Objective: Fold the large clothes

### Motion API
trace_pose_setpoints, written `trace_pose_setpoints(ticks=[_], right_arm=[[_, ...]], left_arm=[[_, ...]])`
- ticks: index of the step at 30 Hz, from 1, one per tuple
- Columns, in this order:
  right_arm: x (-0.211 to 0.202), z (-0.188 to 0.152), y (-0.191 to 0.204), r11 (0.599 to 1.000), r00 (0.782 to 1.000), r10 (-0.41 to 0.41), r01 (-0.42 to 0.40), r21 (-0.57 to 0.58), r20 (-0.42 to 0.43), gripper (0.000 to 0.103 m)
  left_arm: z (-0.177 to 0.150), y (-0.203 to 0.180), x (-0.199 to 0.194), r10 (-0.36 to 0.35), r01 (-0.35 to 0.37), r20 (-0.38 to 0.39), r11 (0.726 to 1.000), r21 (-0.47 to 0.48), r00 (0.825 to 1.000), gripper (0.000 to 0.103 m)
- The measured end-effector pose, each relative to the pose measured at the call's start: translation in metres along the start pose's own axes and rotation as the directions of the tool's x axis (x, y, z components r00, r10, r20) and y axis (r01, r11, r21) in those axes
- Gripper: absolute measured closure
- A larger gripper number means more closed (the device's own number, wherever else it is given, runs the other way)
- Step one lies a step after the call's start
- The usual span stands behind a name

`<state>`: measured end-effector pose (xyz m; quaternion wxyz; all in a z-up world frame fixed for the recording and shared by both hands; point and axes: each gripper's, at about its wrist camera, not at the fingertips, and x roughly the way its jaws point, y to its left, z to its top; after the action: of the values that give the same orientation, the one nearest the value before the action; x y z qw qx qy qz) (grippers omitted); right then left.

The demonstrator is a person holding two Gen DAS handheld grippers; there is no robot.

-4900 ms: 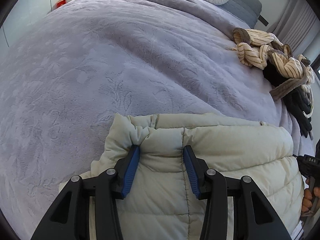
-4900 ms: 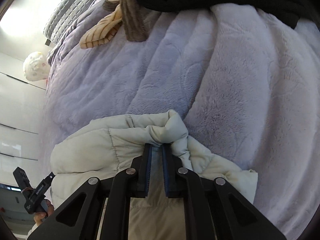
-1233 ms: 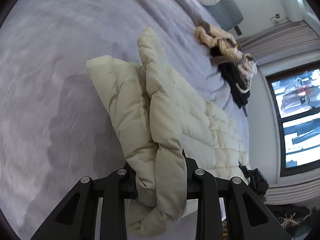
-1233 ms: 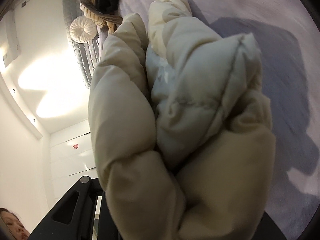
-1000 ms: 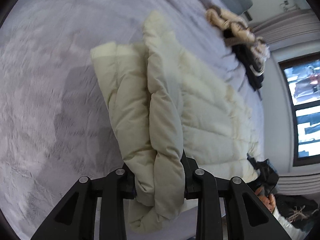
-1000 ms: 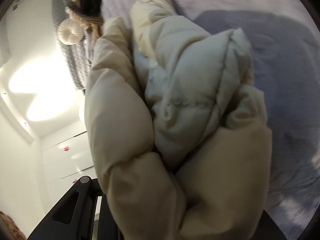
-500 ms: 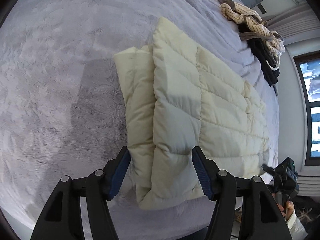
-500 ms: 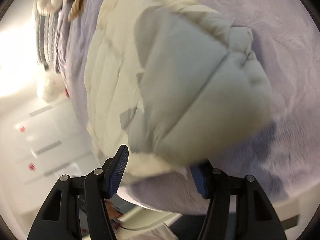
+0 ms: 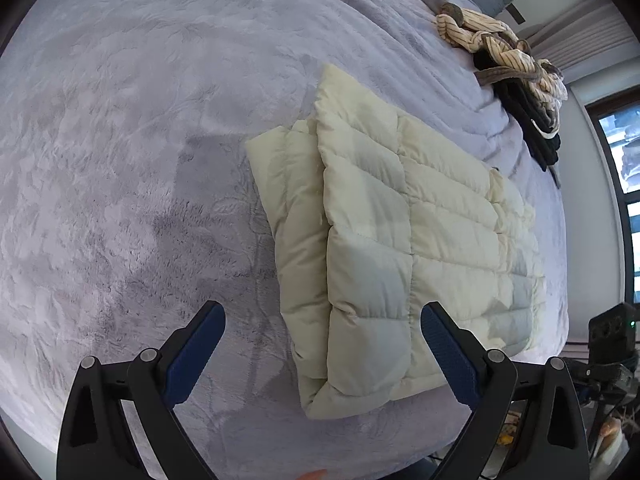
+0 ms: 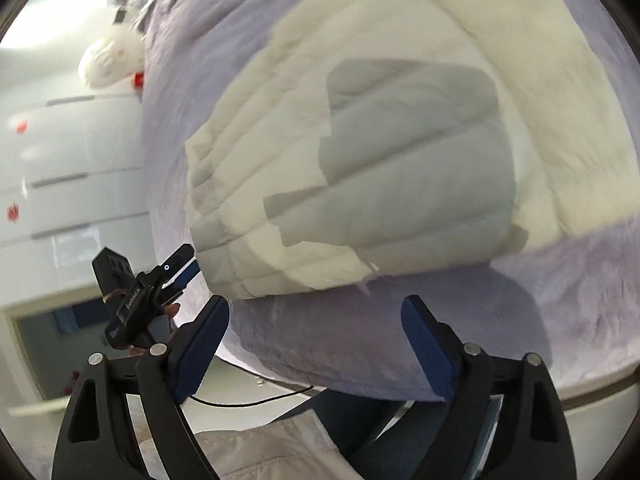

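Jacket (image 9: 404,240) folded to layered rectangle, flat on bed (image 9: 120,160), just ahead of left gripper (image 9: 322,354); near corner between its fingers, untouched. Both grippers just been opening, now spread, empty. Right gripper (image 10: 316,346) clear of jacket. Fold looks done; clothes pile (image 9: 516,76) beyond likely next.

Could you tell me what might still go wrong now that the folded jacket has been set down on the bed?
The puffy jacket may spring open again: both the left gripper and right gripper have just been opening and no longer pinch it. Its near corner lies close to the blanket edge, so it might slide off.
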<state>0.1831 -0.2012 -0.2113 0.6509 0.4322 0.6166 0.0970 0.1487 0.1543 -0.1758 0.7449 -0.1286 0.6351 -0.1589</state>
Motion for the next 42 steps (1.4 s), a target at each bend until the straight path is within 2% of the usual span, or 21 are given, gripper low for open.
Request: trace_pose_setpoints(ticks=[2, 3, 5, 7, 9, 11, 13, 16, 21, 22, 23, 24, 25, 26, 29, 33, 35, 38, 39, 42], right_arm=[[-0.004, -0.011, 0.01, 0.999, 0.999, -0.032, 0.033, -0.036, 0.025, 0.01], [-0.002, -0.013, 0.012, 0.997, 0.998, -0.048, 0.05, -0.053, 0.037, 0.001], [-0.01, -0.026, 0.008, 0.993, 0.995, -0.08, 0.086, -0.086, 0.067, 0.0], [-0.021, -0.051, 0.01, 0.98, 0.986, -0.146, 0.155, -0.121, 0.081, 0.0], [-0.018, -0.048, 0.017, 0.958, 0.969, -0.229, 0.241, -0.157, 0.092, 0.0], [-0.02, -0.044, 0.02, 0.942, 0.953, -0.279, 0.295, -0.159, 0.116, 0.0], [-0.026, -0.038, 0.024, 0.942, 0.951, -0.277, 0.297, -0.158, 0.137, 0.0], [-0.027, -0.025, 0.032, 0.931, 0.942, -0.292, 0.32, -0.178, 0.168, 0.0], [-0.021, -0.002, 0.039, 0.912, 0.928, -0.319, 0.355, -0.205, 0.192, 0.001], [-0.02, 0.004, 0.04, 0.909, 0.927, -0.32, 0.359, -0.213, 0.197, 0.005], [-0.016, 0.007, 0.041, 0.907, 0.927, -0.32, 0.359, -0.219, 0.197, 0.022], [-0.012, 0.01, 0.04, 0.904, 0.926, -0.325, 0.364, -0.224, 0.195, 0.034], [-0.007, 0.014, 0.039, 0.899, 0.922, -0.338, 0.375, -0.226, 0.187, 0.062], [-0.002, 0.018, 0.036, 0.896, 0.921, -0.345, 0.38, -0.228, 0.179, 0.077], [0.011, 0.027, 0.03, 0.901, 0.935, -0.31, 0.346, -0.26, 0.171, 0.079], [0.039, 0.033, 0.019, 0.896, 0.938, -0.313, 0.344, -0.28, 0.15, 0.08], [0.046, 0.035, 0.012, 0.906, 0.944, -0.297, 0.325, -0.272, 0.141, 0.081], [0.05, 0.035, 0.004, 0.918, 0.953, -0.269, 0.298, -0.262, 0.14, 0.081], [0.052, 0.035, 0.0, 0.922, 0.956, -0.26, 0.288, -0.257, 0.139, 0.081], [0.053, 0.035, -0.008, 0.934, 0.962, -0.237, 0.264, -0.241, 0.133, 0.081]], left_arm=[[0.002, 0.0, 0.001, 0.001, -0.001, 0.002, 1.0, 0.01, 1.0, 0.004], [0.003, 0.001, 0.003, 0.0, 0.0, 0.0, 1.0, 0.014, 1.0, 0.004], [0.006, 0.002, 0.006, -0.005, 0.005, -0.005, 1.0, 0.02, 1.0, 0.004], [0.01, 0.004, 0.01, -0.022, 0.023, -0.014, 0.999, 0.031, 1.0, 0.005], [0.013, 0.004, 0.015, -0.05, 0.051, -0.019, 0.998, 0.039, 0.999, 0.005], [0.019, 0.009, 0.022, -0.078, 0.079, -0.03, 0.996, 0.04, 0.996, 0.005], [0.025, 0.015, 0.028, -0.115, 0.117, -0.048, 0.993, 0.03, 0.992, 0.005], [0.036, 0.029, 0.037, -0.203, 0.202, -0.076, 0.979, -0.017, 0.976, 0.005], [0.041, 0.04, 0.049, -0.277, 0.274, -0.08, 0.96, -0.052, 0.957, 0.005], [0.042, 0.039, 0.052, -0.282, 0.278, -0.082, 0.959, -0.053, 0.956, 0.005], [0.042, 0.039, 0.057, -0.284, 0.281, -0.087, 0.958, -0.054, 0.955, 0.005], [0.042, 0.039, 0.059, -0.284, 0.28, -0.089, 0.958, -0.056, 0.955, 0.005], [0.042, 0.037, 0.063, -0.288, 0.284, -0.091, 0.957, -0.057, 0.953, 0.005], [0.041, 0.034, 0.067, -0.292, 0.288, -0.093, 0.956, -0.053, 0.952, 0.005], [0.042, 0.025, 0.076, -0.295, 0.294, -0.101, 0.955, -0.031, 0.95, 0.005], [0.044, 0.01, 0.09, -0.296, 0.299, -0.122, 0.954, 0.002, 0.947, 0.005], [0.044, 0.001, 0.093, -0.288, 0.293, -0.119, 0.956, 0.025, 0.95, 0.014], [0.043, -0.013, 0.093, -0.283, 0.29, -0.12, 0.955, 0.054, 0.952, 0.044], [0.043, -0.018, 0.091, -0.288, 0.297, -0.119, 0.953, 0.066, 0.95, 0.057], [0.041, -0.036, 0.08, -0.259, 0.27, -0.099, 0.956, 0.118, 0.961, 0.069]])
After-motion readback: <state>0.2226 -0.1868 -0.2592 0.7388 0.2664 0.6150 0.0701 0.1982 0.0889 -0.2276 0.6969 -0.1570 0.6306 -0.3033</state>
